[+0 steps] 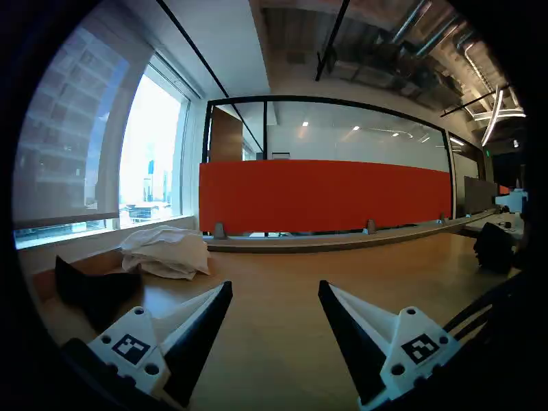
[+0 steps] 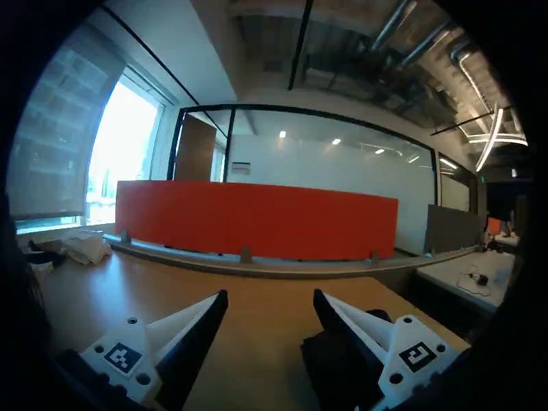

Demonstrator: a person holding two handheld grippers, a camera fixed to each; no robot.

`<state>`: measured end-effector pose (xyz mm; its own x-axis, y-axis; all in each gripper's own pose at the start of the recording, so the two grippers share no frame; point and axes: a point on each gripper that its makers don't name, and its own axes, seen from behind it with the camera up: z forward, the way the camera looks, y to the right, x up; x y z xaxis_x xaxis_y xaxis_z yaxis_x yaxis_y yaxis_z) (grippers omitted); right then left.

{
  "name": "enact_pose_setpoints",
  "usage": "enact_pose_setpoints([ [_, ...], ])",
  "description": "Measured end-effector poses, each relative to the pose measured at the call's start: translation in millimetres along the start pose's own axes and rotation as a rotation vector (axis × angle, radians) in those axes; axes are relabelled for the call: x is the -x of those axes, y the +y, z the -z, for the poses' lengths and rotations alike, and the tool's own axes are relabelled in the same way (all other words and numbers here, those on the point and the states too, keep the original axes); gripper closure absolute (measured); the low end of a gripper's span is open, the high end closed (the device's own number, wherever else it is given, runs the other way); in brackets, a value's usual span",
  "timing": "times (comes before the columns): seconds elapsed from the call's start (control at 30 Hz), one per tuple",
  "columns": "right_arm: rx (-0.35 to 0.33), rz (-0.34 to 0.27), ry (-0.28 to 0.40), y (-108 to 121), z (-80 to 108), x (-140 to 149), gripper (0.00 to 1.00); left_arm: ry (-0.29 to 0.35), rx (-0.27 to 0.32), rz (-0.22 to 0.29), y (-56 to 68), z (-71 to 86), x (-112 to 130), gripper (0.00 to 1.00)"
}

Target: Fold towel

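Wooden table — white towel crumpled near orange divider; left gripper, right gripper — fingers spread.

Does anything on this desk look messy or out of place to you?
The white towel sits in a crumpled heap at the window end of the wooden desk, neither flat nor folded. A dark limp item lies beside it. Nothing looks spilled or broken.
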<state>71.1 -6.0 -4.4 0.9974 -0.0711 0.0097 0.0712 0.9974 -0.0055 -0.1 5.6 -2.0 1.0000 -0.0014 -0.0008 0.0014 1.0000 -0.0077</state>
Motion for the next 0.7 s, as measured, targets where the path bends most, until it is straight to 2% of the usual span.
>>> enact_pose_setpoints([
  [0.27,-0.004,-0.026,-0.012,-2.9,-6.0,31.9,0.03,0.0,0.0,0.0,0.2,-0.1,0.2,0.07],
  [0.5,0.027,-0.094,-0.031,6.1,-11.6,53.4,0.01,0.001,0.0,-0.001,-0.2,-0.1,0.8,0.07],
  [0.7,0.035,-0.107,-0.042,10.4,-12.6,66.8,0.0,0.001,0.0,-0.001,-0.4,-0.2,0.9,0.07],
])
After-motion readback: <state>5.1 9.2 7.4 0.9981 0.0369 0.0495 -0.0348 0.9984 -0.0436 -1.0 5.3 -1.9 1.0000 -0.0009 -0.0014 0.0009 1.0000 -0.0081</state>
